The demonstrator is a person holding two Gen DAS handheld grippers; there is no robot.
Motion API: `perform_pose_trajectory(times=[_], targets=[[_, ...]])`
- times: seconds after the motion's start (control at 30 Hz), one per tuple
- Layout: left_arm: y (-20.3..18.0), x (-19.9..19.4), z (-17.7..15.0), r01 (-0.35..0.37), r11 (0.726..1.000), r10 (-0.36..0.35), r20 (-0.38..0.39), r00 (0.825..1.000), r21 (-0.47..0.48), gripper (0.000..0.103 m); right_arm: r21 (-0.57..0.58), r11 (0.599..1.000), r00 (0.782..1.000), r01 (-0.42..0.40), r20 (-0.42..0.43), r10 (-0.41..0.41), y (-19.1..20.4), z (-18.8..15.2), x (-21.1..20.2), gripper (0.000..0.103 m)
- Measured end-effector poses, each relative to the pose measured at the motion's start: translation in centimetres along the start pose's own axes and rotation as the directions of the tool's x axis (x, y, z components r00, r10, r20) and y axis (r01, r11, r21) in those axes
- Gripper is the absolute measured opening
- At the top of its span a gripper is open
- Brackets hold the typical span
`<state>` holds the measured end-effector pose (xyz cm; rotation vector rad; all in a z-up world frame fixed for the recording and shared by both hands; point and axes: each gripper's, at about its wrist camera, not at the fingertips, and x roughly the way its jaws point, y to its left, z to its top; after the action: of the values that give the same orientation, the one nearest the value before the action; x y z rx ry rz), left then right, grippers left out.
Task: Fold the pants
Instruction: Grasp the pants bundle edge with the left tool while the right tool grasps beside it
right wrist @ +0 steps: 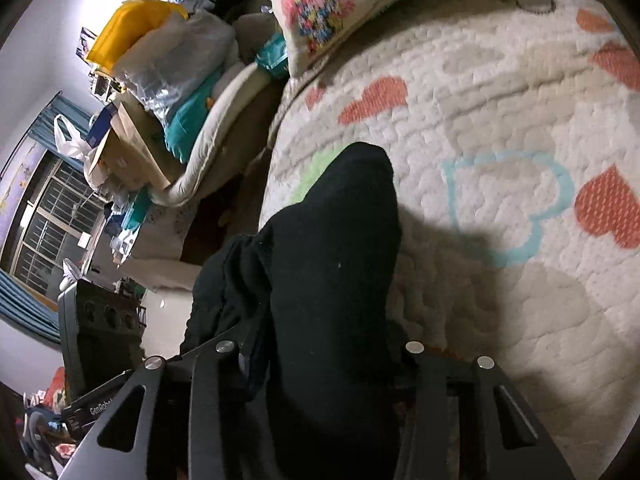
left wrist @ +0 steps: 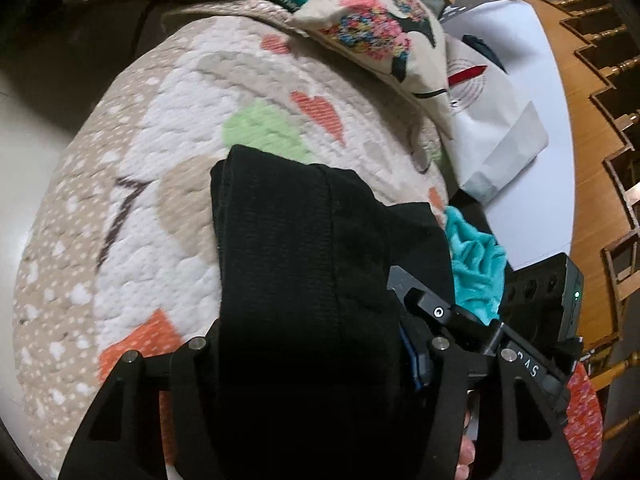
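The black pants (left wrist: 280, 220) are bunched in a thick fold above a quilted bedspread (left wrist: 168, 128) with hearts. In the left wrist view the cloth fills the gap of my left gripper (left wrist: 316, 320) and hides its fingertips; the jaws are closed on the fabric. In the right wrist view the same pants (right wrist: 340, 220) rise out of my right gripper (right wrist: 320, 320), also shut on the cloth, and cast a shadow on the bedspread (right wrist: 500, 100). The two grippers sit close side by side; the right one's body (left wrist: 540, 300) shows at the left view's right edge.
A floral cushion (left wrist: 380, 28) and a white paper bag (left wrist: 492, 120) lie at the far side of the bed. A teal cloth (left wrist: 476, 264) is beside the pants. A wooden railing (left wrist: 600, 80) runs on the right. Boxes and bags (right wrist: 152, 80) crowd the floor beside the bed.
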<state>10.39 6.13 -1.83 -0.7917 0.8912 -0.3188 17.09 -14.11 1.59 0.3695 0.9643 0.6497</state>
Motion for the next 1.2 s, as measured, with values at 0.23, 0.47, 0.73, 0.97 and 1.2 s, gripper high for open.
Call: perform_pose_trajectory(times=[0.23, 0.47, 0.73, 0.97, 1.2], targets=[[-2.3, 1.9, 1.6, 0.025, 0.999, -0.025, 0.015, 1.0, 0.038, 0.061, 0.002, 1.0, 0.998, 0.03, 0.058, -0.03, -0.8, 2.6, -1.6, 0.046], [-3.2, 4.6, 3.7, 0.021, 0.999, -0.021, 0.01, 1.0, 0.046, 0.061, -0.008, 0.996, 0.993, 0.086, 0.083, -0.085, -1.8, 5.7, -1.3, 0.045], [-2.3, 6.6, 4.9, -0.019, 0.999, 0.02, -0.011, 1.0, 0.026, 0.061, -0.015, 0.991, 0.989, 0.129, 0.078, -0.128, -3.3, 7.0, 0.2, 0.045], [-1.1, 6.0, 5.6, -0.047, 0.999, 0.048, 0.008, 0.999, -0.018, 0.062, -0.021, 0.968, 0.965, 0.249, 0.087, -0.247, -4.5, 6.3, 1.1, 0.056], [0.0, 4.3, 6.6, -0.116, 0.992, 0.119, 0.064, 0.991, -0.045, 0.062, 0.036, 0.953, 0.948, 0.301, 0.098, -0.303, -6.0, 5.9, 0.4, 0.07]])
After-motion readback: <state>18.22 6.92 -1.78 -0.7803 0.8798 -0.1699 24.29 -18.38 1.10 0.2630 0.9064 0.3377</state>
